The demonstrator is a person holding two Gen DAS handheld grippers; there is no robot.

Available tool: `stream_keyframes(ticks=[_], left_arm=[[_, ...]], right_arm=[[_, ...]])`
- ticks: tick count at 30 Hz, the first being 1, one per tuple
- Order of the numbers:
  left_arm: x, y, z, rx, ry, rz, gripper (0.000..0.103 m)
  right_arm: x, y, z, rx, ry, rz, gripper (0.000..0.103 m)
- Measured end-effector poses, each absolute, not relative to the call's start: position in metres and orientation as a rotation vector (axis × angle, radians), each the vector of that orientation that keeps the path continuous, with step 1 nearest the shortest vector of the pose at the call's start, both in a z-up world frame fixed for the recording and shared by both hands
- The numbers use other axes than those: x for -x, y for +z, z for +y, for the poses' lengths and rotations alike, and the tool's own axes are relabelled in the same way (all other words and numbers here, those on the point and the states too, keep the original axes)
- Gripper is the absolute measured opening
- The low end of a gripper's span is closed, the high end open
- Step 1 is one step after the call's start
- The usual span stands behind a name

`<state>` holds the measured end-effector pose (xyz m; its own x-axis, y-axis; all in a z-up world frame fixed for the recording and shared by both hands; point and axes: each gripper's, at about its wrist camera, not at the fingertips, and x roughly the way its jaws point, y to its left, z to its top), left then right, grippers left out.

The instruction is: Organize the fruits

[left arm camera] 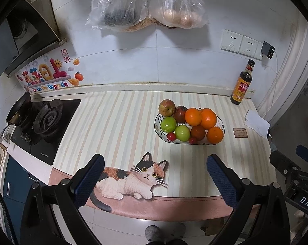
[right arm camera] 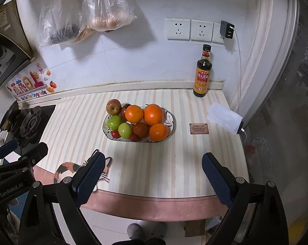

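A patterned oval plate [left arm camera: 158,129] [right arm camera: 171,120] on the striped mat holds oranges [left arm camera: 193,116] [right arm camera: 153,114], two green apples [left arm camera: 168,124] [right arm camera: 114,122], red apples [left arm camera: 166,107] [right arm camera: 113,106] and small red fruits [left arm camera: 171,136] [right arm camera: 115,134]. My left gripper [left arm camera: 155,170] is open and empty, held over the counter's front edge, well short of the plate. My right gripper [right arm camera: 153,168] is open and empty, also near the front edge, in front of the plate. Each gripper shows at the edge of the other's view.
A soy sauce bottle [left arm camera: 241,83] [right arm camera: 203,72] stands at the back right by the wall. A white cloth [right arm camera: 224,117] and a small brown card [right arm camera: 199,128] lie right of the plate. A gas stove [left arm camera: 44,120] with a pan is at left. Plastic bags [left arm camera: 145,4] hang on the wall.
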<state>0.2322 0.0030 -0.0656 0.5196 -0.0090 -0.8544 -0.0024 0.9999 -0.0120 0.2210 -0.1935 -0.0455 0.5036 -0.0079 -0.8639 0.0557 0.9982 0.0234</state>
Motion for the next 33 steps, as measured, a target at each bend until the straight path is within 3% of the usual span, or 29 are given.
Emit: stream_keyframes(ticks=[33], left_arm=[[-0.218,-0.054,0.0,0.01,0.0,1.009,0.103]], right_arm=[[-0.217,-0.037,-0.197,-0.046,-0.012,1.038,0.098]])
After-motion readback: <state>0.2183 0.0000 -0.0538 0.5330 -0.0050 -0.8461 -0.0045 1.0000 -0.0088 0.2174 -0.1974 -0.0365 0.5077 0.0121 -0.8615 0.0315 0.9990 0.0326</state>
